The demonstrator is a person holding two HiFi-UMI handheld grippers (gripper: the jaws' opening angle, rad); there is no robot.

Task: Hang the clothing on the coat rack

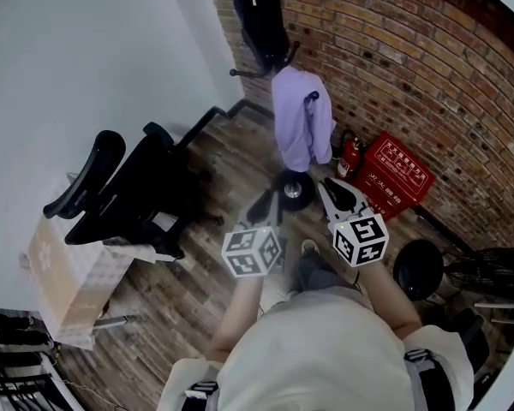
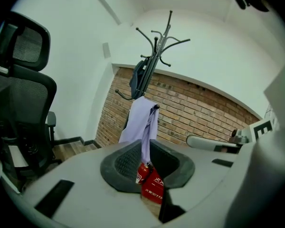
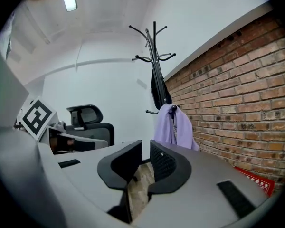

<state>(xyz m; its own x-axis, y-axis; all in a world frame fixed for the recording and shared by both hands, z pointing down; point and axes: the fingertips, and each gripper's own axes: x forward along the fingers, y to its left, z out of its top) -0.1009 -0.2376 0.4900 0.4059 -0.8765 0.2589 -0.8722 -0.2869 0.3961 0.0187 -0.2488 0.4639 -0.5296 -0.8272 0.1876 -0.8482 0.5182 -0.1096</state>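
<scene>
the lilac garment [image 1: 301,118] hangs from a low hook of the coat rack [image 3: 154,46]. judged light, soft and limp; best gripped at the collar. left gripper [image 2: 149,163] and right gripper [image 3: 146,163] have jaws narrowly apart, both empty.

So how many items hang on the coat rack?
2: a lavender garment on a lower hook, and a dark item higher up the coat rack. More could be hidden behind them.
</scene>
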